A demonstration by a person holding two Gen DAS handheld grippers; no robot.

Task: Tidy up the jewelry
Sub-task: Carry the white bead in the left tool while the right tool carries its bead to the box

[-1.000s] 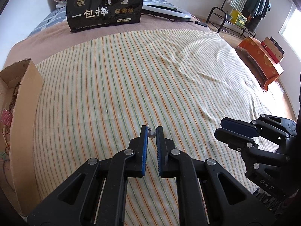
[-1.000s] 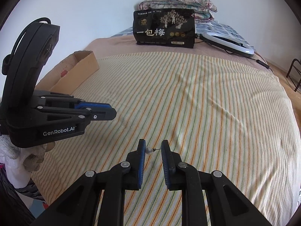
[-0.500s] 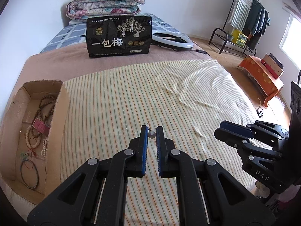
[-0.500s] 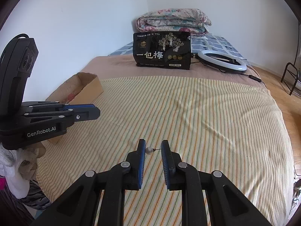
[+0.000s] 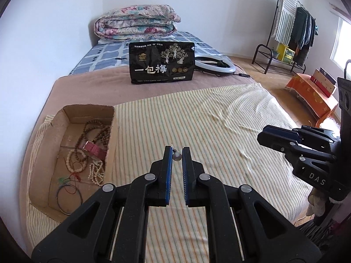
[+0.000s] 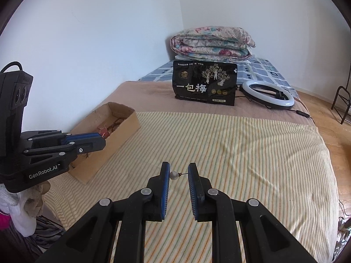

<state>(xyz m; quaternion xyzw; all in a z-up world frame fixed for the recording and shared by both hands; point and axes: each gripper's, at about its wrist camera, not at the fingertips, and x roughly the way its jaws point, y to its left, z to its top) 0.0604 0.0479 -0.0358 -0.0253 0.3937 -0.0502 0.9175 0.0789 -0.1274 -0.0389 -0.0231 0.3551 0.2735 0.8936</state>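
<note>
My left gripper (image 5: 176, 153) is shut on a small pearl earring (image 5: 176, 157), held above the striped blanket (image 5: 208, 120). My right gripper (image 6: 179, 171) is shut on a second pearl earring (image 6: 174, 175), its pin pointing at the right finger. A cardboard box (image 5: 110, 149) lies at the left with bead necklaces (image 5: 96, 131), a pink piece (image 5: 93, 149) and thin bangles (image 5: 68, 192) inside. The box also shows in the right wrist view (image 6: 122, 131). The right gripper appears at the right edge of the left wrist view (image 5: 263, 134), the left gripper at the left of the right wrist view (image 6: 103, 141).
A black snack bag (image 5: 162, 65) stands at the back, beside a ring light (image 5: 216, 65) and in front of a folded floral quilt (image 5: 136, 24). A clothes rack (image 5: 291, 32) and an orange stool (image 5: 313, 96) are off the bed at the right.
Both grippers have risen and pulled back from the blanket with their earrings still held. The box interior and the far wall have come into view.
</note>
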